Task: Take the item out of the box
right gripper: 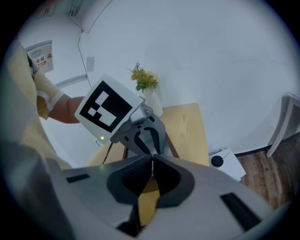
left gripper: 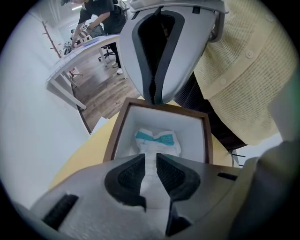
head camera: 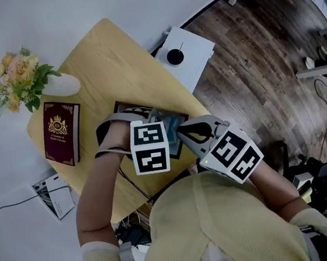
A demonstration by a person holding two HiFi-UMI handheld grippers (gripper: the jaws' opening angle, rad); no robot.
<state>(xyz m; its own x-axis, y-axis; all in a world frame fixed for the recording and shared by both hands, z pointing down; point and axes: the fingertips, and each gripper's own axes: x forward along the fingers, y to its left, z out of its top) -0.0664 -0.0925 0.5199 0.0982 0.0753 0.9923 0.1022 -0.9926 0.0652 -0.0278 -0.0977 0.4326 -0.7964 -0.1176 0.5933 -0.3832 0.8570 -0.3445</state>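
Packet [left gripper: 157, 140] of white wrapping with a teal band, lying on the floor of the open box [left gripper: 187, 129], long axis running from the near, jaw-side wall toward the far wall, band crossing the far end. Left gripper [left gripper: 151, 161] pointing straight down into the box, jaws standing narrowly apart on either side of the packet's near end, pads [left gripper: 131, 173] pressing on the crumpled white wrapping bunched between them. Grip judged taken, lift not yet begun, packet resting low inside the walls. Jaws bearing across the short axis, so probably leaving the far end hanging on lifting. Judged as calling for a straight rise, keeping that end clear of the dark rim. Right gripper [right gripper: 152, 161] clenched on nothing, tips meeting, slanting down toward the far rim of the box and lying just beside it, whether touching or not being unclear. Left hand lying nearer the packet, directly over it; right hand standing off at the rim, possibly steadying the box. Box sitting toward the near right edge of the wooden table [head camera: 95, 58], maroon book [head camera: 62, 132] to its left and flowers [head camera: 19, 76] at the far left corner, both well apart from the work.
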